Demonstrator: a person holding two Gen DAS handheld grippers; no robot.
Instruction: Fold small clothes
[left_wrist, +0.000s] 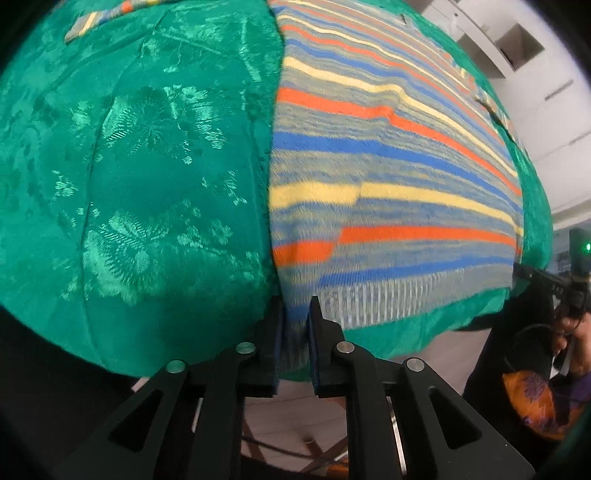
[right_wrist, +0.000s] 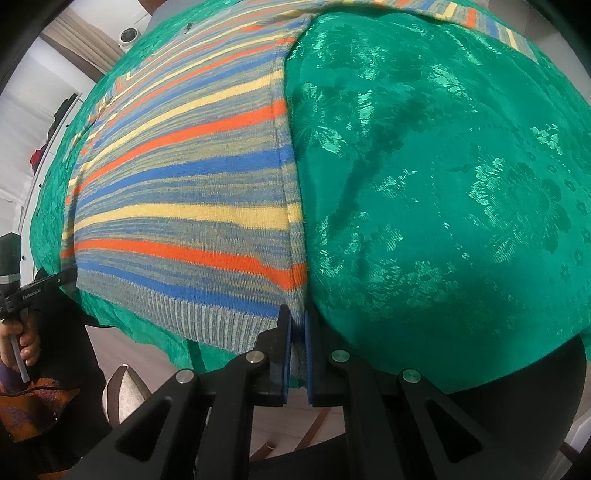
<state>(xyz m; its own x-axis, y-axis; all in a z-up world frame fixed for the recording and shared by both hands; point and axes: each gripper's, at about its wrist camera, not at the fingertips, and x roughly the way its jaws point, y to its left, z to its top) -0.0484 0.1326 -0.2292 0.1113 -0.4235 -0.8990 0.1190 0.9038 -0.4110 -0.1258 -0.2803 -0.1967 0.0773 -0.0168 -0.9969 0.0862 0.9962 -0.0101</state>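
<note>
left gripper (left_wrist: 295, 332): slightly parted, hem corner between the pads, hardly pinched
right gripper (right_wrist: 297, 343): pressed together on the opposite hem corner
striped knit sweater (left_wrist: 388, 177): flat on green brocade cloth (left_wrist: 147, 166), long axis running away from both grippers
nearer hand: neither, each at its own corner

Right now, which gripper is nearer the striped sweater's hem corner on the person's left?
Left. The left gripper straddles that corner of the striped sweater; the right gripper is clamped on the opposite corner, across the hem.
</note>
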